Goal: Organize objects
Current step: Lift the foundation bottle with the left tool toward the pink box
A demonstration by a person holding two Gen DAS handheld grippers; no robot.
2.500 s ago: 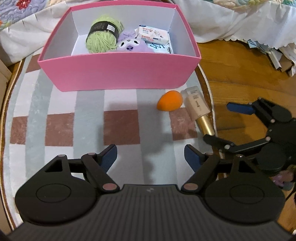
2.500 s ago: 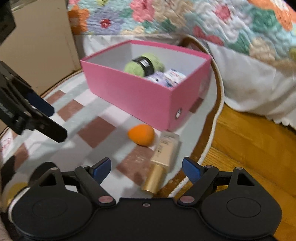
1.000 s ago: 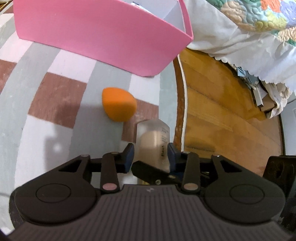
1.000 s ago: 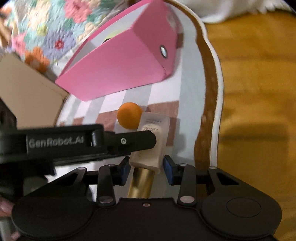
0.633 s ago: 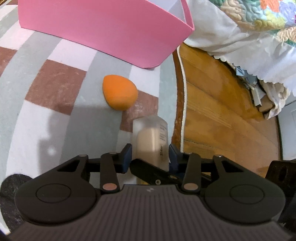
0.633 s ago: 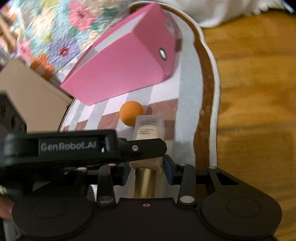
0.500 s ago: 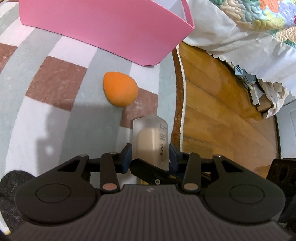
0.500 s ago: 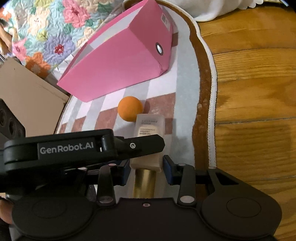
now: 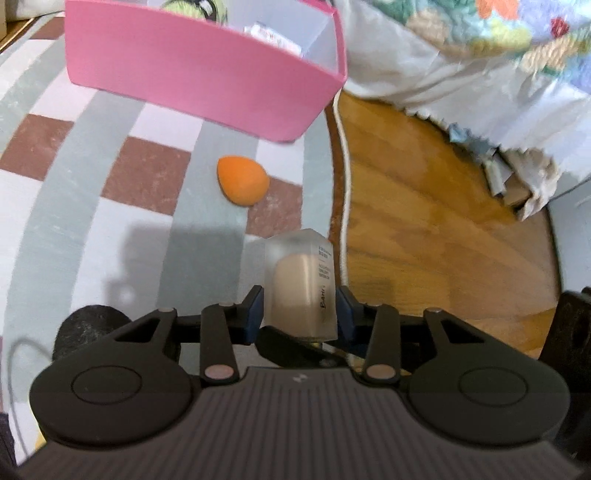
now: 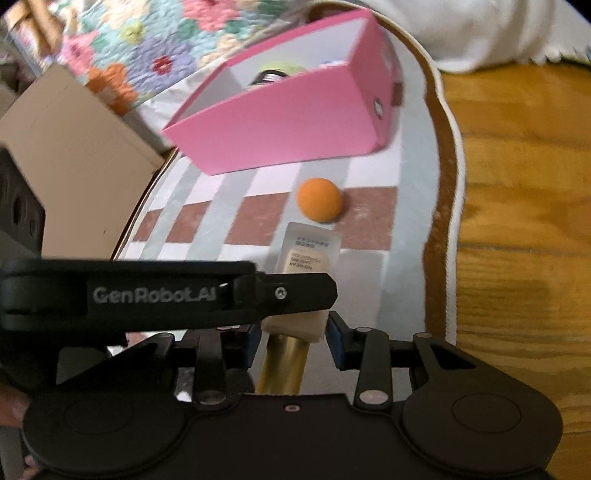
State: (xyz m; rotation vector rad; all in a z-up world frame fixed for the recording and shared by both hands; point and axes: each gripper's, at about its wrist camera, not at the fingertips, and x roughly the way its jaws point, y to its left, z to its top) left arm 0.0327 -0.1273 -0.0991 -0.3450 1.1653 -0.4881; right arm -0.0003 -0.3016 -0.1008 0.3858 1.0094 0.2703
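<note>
My left gripper (image 9: pixel 299 314) is shut on the frosted body of a foundation bottle (image 9: pixel 301 284) and holds it above the rug. My right gripper (image 10: pixel 293 334) is closed around the same bottle (image 10: pixel 308 254) near its gold cap (image 10: pixel 282 365); the left gripper's finger (image 10: pixel 288 293) crosses in front. An orange makeup sponge (image 9: pixel 242 181) lies on the rug just beyond, also in the right wrist view (image 10: pixel 319 199). The pink box (image 9: pixel 199 77) stands behind it with green yarn (image 9: pixel 192 5) and small packets inside; it also shows in the right wrist view (image 10: pixel 288 122).
The checked rug (image 9: pixel 85 199) ends at a white-trimmed edge (image 9: pixel 341 177) beside the wooden floor (image 9: pixel 424 221). A white bed skirt and floral quilt (image 9: pixel 461 48) hang behind. A cardboard box (image 10: pixel 70 155) stands left of the pink box.
Both grippers closed on the bottle and have lifted it off the rug. The views have pulled back and up, so the sponge and pink box look farther away.
</note>
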